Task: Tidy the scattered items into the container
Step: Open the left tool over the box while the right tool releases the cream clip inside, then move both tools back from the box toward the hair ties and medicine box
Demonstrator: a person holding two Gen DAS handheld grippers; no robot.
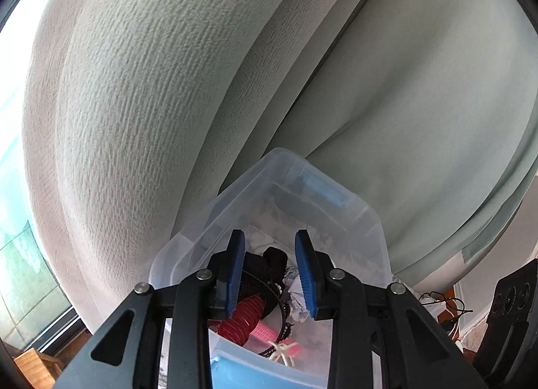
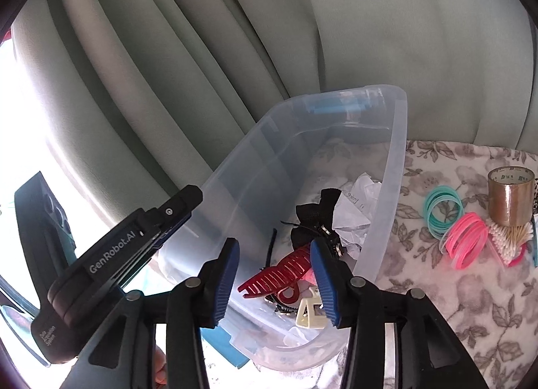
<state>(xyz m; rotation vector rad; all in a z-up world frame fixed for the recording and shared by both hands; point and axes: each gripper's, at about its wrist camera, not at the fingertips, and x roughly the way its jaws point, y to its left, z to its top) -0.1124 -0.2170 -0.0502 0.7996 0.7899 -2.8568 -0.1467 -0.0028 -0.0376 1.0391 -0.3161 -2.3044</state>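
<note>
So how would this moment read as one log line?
right gripper: open over bin | red claw clip: inside | pink bands: still outside

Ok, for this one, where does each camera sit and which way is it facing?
Left wrist: on the left gripper, looking down along its open fingers into the clear container, curtain behind; only its own fingers show.
Right wrist: on the right gripper, looking into the container from its other side, bangles and tape roll on the floral cloth; own fingers and the left gripper show.
Shared: the container, red hair claw, crumpled paper, curtain.
</note>
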